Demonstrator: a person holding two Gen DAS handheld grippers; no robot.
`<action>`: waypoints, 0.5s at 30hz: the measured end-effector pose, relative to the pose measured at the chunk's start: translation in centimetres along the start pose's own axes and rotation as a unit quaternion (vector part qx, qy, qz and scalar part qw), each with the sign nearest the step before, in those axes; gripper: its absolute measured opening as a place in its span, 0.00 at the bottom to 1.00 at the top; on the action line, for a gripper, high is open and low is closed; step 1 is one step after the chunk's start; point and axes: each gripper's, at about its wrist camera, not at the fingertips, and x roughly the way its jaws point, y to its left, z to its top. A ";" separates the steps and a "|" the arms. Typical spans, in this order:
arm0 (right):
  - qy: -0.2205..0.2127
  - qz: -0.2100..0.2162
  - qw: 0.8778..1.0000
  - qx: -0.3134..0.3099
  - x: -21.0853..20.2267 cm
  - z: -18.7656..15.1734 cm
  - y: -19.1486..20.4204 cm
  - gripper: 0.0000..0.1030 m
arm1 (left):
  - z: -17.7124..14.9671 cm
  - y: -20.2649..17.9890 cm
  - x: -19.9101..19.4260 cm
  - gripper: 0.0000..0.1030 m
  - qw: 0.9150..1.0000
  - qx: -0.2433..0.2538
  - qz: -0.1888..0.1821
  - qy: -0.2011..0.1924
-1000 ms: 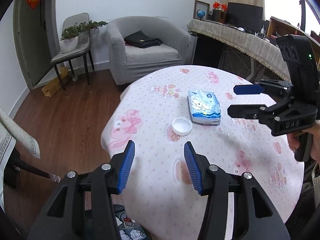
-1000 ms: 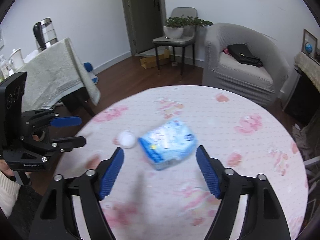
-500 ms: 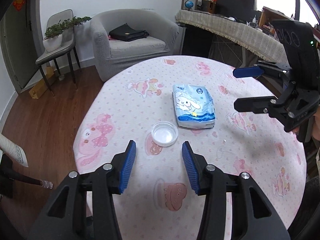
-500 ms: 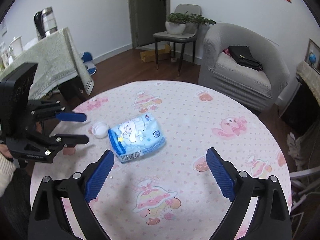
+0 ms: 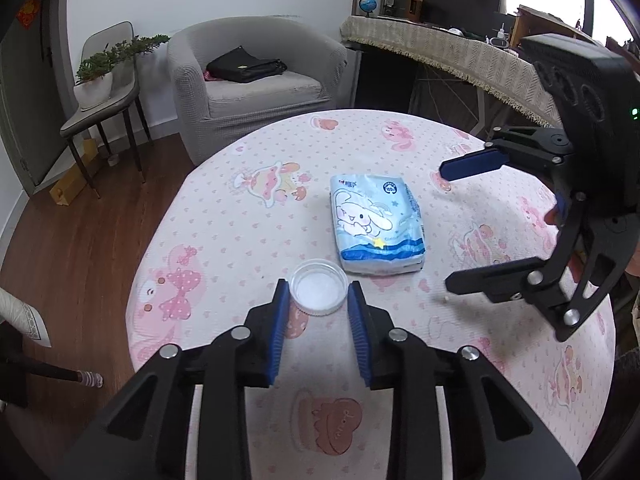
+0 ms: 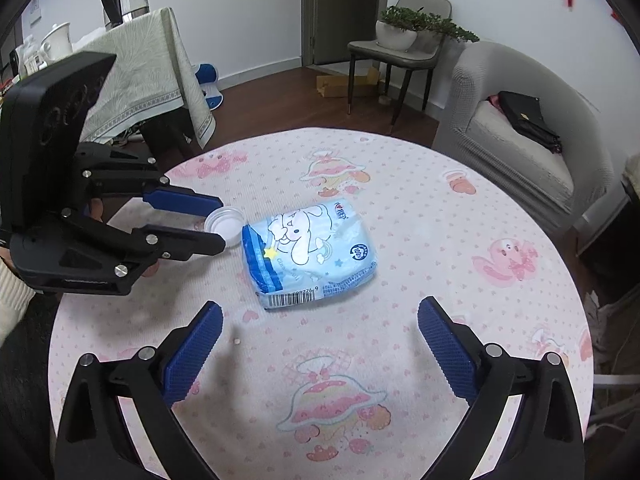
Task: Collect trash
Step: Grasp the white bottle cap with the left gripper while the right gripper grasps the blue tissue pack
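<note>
A white round lid (image 5: 319, 292) lies on the pink-patterned tablecloth (image 5: 248, 240). My left gripper (image 5: 318, 286) has its jaws closing around the lid, and the blue pads (image 5: 282, 312) touch its rim on both sides. In the right wrist view the left gripper (image 6: 220, 222) flanks the lid (image 6: 226, 218) the same way. A blue-and-white tissue pack (image 6: 312, 252) lies next to the lid, also seen as the pack (image 5: 376, 224). My right gripper (image 6: 320, 306) hovers just short of the pack, jaws opening wide, nothing between them. The right gripper (image 5: 444, 224) shows at the right.
A small crumb (image 6: 237, 342) lies on the cloth near the right gripper. Beyond the round table stand a grey armchair (image 5: 256, 80) with a black bag, a chair with a potted plant (image 6: 400, 32), and a cloth-covered side table (image 6: 140, 68) with a kettle.
My left gripper moved forward to the lid and narrowed around it. My right gripper spread wider and rolled, and the tissue pack now sits centred ahead of it.
</note>
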 end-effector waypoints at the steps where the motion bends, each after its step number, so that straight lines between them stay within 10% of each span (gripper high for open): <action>1: 0.001 -0.002 1.000 -0.003 0.2 0.1 0.1 0.96 | 0.0 0.1 -0.1 0.31 1.000 -0.001 0.000 -0.001; 15: 0.003 0.019 0.999 0.029 2.7 1.5 -1.1 0.96 | -0.6 1.9 -1.8 0.31 0.999 -0.033 -0.006 -0.015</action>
